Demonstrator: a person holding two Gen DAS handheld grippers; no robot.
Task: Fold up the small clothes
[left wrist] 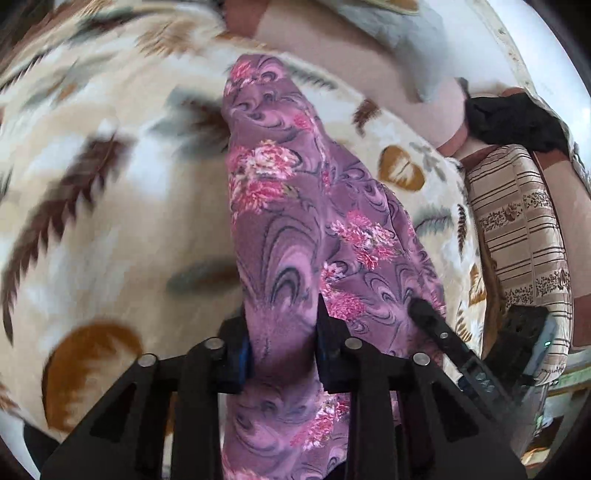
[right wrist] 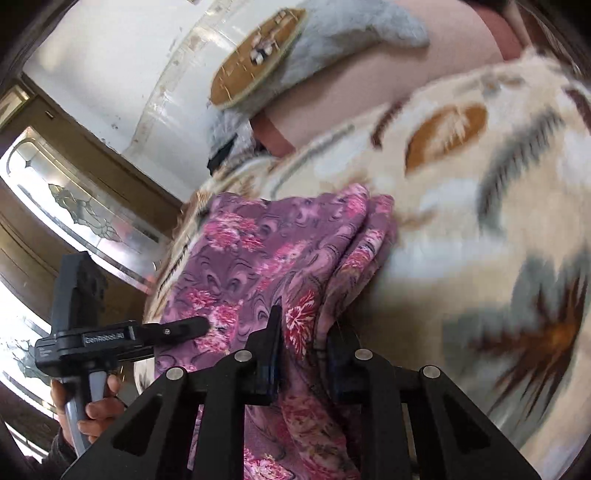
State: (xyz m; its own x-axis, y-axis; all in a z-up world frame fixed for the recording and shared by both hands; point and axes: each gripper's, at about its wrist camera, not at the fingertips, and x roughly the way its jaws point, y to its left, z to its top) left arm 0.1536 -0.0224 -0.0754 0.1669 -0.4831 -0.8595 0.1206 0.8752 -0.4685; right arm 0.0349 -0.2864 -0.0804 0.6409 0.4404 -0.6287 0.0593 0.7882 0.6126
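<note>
A purple garment with pink flowers (left wrist: 295, 221) hangs stretched over a cream leaf-patterned blanket (left wrist: 110, 184). My left gripper (left wrist: 282, 332) is shut on one part of the garment, the cloth bunched between its fingers. My right gripper (right wrist: 304, 343) is shut on another part of the garment (right wrist: 266, 258). The right gripper also shows in the left wrist view (left wrist: 428, 314), pinching the cloth at the right. The left gripper shows in the right wrist view (right wrist: 192, 326), gripping the cloth's left side, with a hand on its handle.
The blanket (right wrist: 480, 221) covers a bed. A grey plush pillow (right wrist: 332, 33) and a pink sheet (left wrist: 332, 40) lie at the far end. A striped cushion (left wrist: 517, 229) and a dark cloth (left wrist: 509, 118) lie at the right. A glass-panelled door (right wrist: 74, 206) stands beyond the bed.
</note>
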